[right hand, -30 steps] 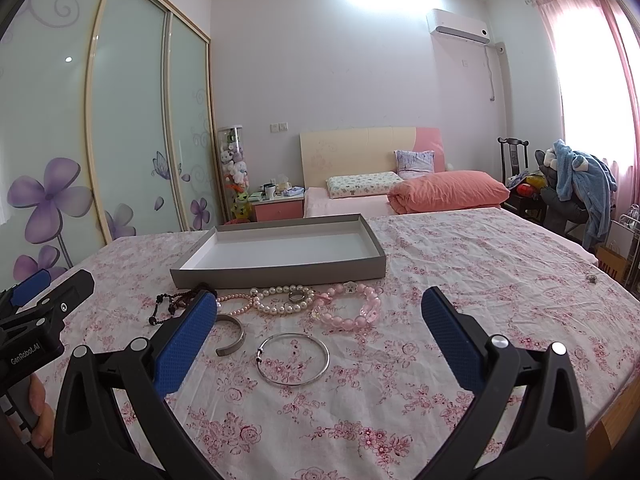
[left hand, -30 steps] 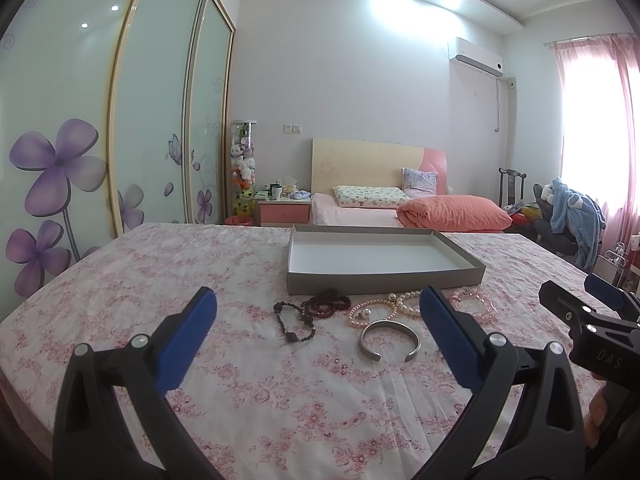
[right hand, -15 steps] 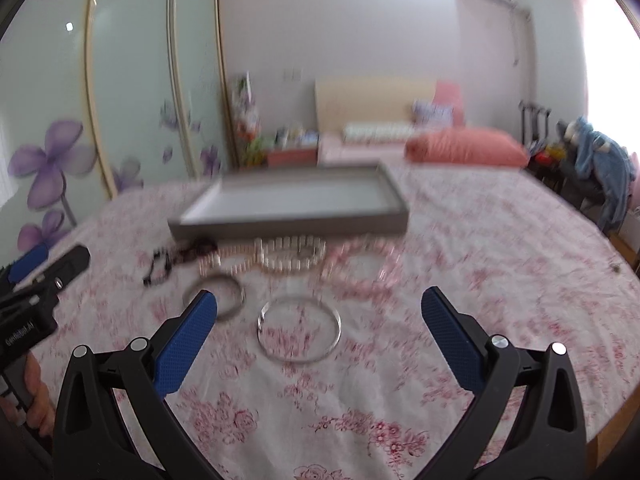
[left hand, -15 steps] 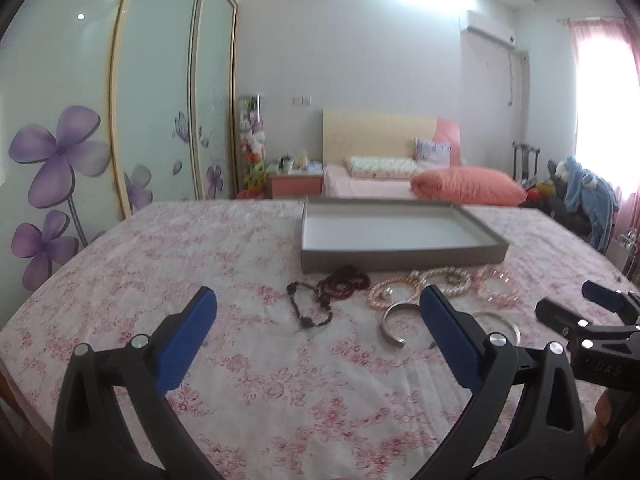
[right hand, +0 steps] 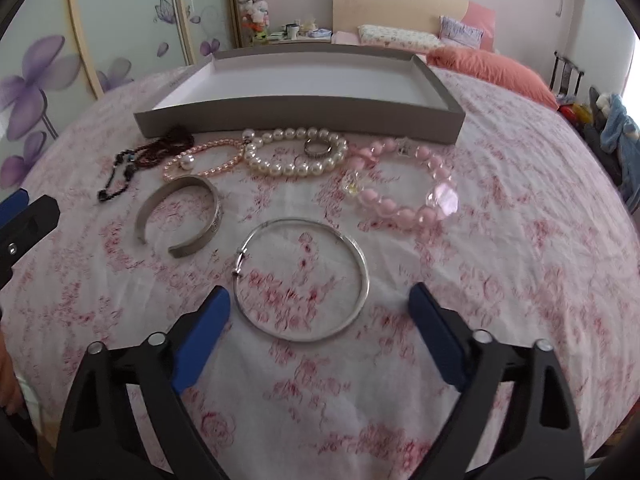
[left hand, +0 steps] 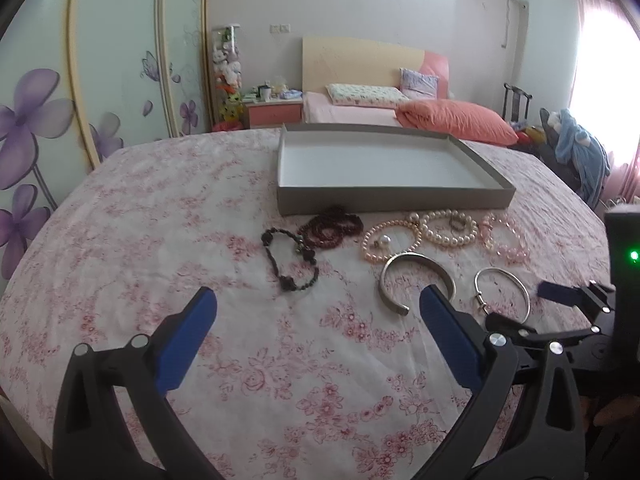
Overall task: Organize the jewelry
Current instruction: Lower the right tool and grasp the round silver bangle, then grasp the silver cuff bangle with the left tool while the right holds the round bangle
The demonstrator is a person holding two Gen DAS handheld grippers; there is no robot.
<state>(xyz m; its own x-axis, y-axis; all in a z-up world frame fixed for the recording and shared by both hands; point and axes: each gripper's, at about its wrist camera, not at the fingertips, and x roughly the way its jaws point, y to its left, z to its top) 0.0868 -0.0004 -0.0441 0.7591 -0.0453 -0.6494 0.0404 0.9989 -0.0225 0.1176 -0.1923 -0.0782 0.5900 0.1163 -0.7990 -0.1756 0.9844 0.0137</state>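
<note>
Surface: floral bedspread [right hand: 500, 264], wrinkled and soft; all jewelry lies loose on it.
Tray: grey tray [right hand: 300, 114] holds nothing yet; it sits just beyond the row of beaded pieces.
Right gripper [right hand: 320, 308]: jaws closing but apart, nothing pressed; thin silver bangle [right hand: 301, 279] lies flat between the blue fingertips.
Left gripper [left hand: 318, 310]: jaws apart, holding nothing; open silver cuff [left hand: 416, 280] lies just ahead of its right finger.
Other pieces: white pearl bracelet [right hand: 296, 152] with a ring [right hand: 318, 148] inside it, pink bead bracelet [right hand: 400, 188], black bead strand [left hand: 290, 258].
Risk, grip: bangle is thin and flat; closing pads may skate over it or pinch cloth instead.
Risk, cloth: a snagged bedspread would drag neighbouring pieces.
Risk, crowding: both grippers work close; a collision near the cuff seems possible.
</note>
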